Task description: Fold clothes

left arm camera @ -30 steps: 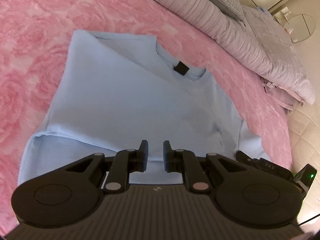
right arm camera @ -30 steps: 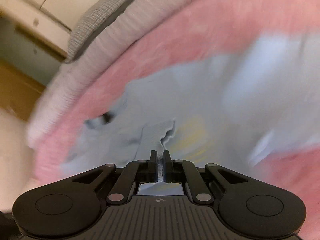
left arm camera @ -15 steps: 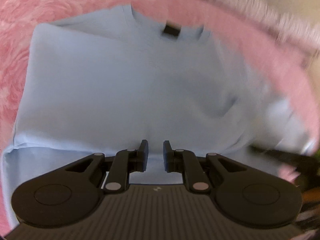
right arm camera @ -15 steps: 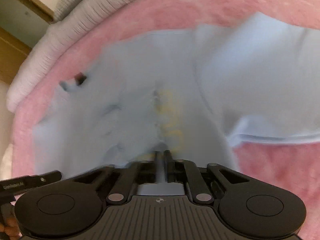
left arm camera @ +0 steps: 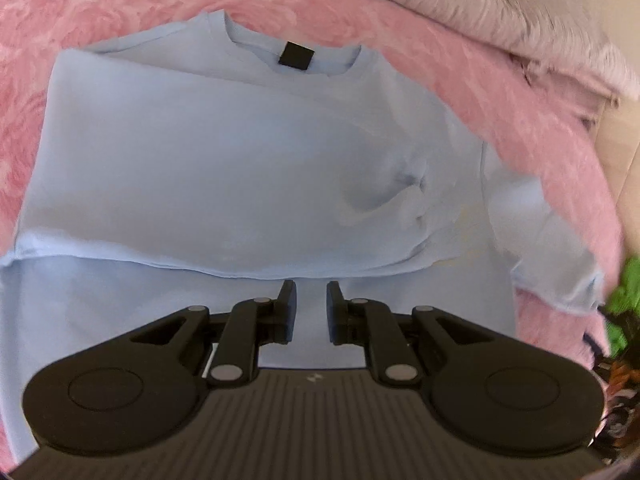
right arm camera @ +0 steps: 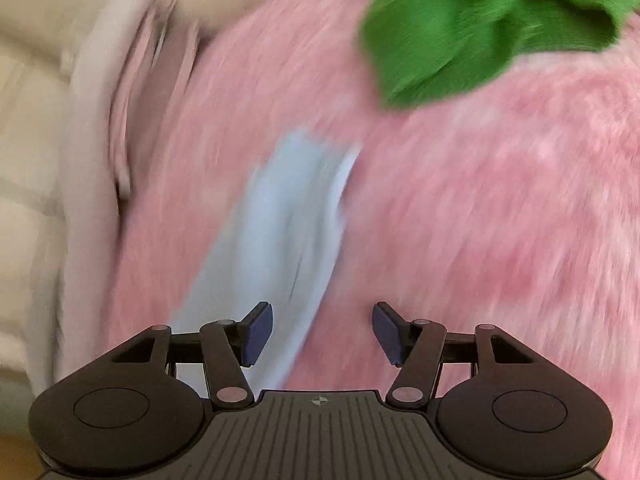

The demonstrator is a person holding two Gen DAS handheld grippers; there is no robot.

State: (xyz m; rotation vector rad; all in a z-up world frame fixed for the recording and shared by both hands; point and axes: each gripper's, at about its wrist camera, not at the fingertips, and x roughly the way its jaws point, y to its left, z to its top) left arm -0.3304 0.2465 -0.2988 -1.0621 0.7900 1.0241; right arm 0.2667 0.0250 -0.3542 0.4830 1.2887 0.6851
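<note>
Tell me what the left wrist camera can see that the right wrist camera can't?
Only the left wrist view shows the neck of the light blue shirt, its black label and the fold across its lower part. The left gripper has a narrow gap with nothing in it.

Only the right wrist view shows the right gripper, which has just been opening and holds nothing.

Both show the pink blanket, a sleeve of the shirt and a green cloth, which is much bigger in the right wrist view.

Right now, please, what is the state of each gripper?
Left gripper: slightly open, holding nothing, over the light blue cotton shirt.
Right gripper: jaws just opened wide, holding nothing.
</note>
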